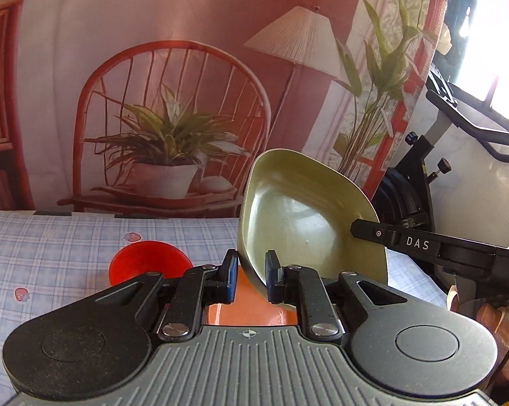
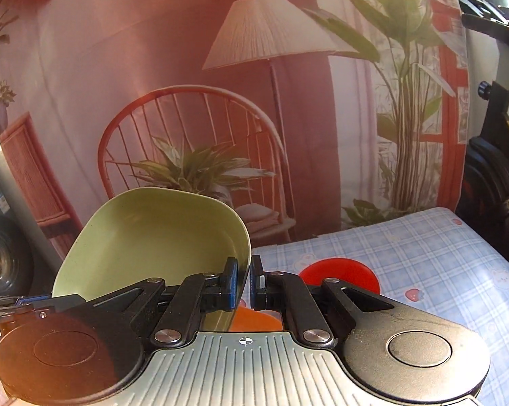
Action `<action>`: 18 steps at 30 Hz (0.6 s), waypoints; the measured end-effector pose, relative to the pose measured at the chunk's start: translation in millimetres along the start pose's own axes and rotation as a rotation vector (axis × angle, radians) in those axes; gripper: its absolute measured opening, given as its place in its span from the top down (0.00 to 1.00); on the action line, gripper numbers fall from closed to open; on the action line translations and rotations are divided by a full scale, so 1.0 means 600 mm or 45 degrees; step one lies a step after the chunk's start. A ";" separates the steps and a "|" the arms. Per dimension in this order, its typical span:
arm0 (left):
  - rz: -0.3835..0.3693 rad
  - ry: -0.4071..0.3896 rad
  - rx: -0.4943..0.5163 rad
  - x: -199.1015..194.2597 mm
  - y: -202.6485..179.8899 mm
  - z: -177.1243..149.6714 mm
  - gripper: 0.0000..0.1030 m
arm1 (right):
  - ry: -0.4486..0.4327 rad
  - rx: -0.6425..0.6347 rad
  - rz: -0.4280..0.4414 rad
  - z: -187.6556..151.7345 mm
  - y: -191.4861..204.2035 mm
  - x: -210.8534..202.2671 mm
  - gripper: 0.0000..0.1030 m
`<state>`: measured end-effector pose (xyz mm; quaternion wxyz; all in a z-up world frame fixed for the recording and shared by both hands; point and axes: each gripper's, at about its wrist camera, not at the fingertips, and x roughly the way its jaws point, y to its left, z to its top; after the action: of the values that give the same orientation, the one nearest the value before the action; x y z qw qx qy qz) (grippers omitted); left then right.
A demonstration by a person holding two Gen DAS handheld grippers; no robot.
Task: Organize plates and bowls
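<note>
A pale green bowl (image 1: 305,216) is held up off the table, tilted. My left gripper (image 1: 251,279) is shut on its left rim. My right gripper (image 2: 242,286) is shut on its right rim, and the bowl (image 2: 153,240) fills the left of the right wrist view. The right gripper's finger (image 1: 406,242) shows across the bowl in the left wrist view. An orange plate (image 1: 251,308) lies right below the bowl; it also shows in the right wrist view (image 2: 254,318). A red bowl (image 1: 149,264) sits on the table beyond, also seen in the right wrist view (image 2: 342,275).
The table has a blue checked cloth (image 1: 68,253). A printed backdrop with a chair and lamp (image 1: 173,118) hangs behind it. An exercise bike (image 1: 457,155) stands to the right. A roll of tape (image 1: 491,318) is near the right edge.
</note>
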<state>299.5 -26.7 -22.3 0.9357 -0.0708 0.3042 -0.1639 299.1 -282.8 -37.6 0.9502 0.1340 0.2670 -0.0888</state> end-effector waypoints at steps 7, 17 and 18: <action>0.018 0.089 -0.050 0.065 0.035 -0.033 0.83 | 0.141 -0.017 -0.035 -0.035 -0.006 0.082 0.94; 0.015 0.218 -0.019 0.136 0.039 -0.076 0.82 | 0.257 -0.027 -0.097 -0.074 -0.039 0.140 0.93; 0.018 0.231 -0.016 0.142 0.040 -0.081 0.82 | 0.265 -0.027 -0.101 -0.078 -0.041 0.143 0.93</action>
<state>341.7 -35.6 -113.4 0.9050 -0.0593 0.3891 -0.1612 342.8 -300.7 -126.6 0.9144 0.1218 0.3704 -0.1090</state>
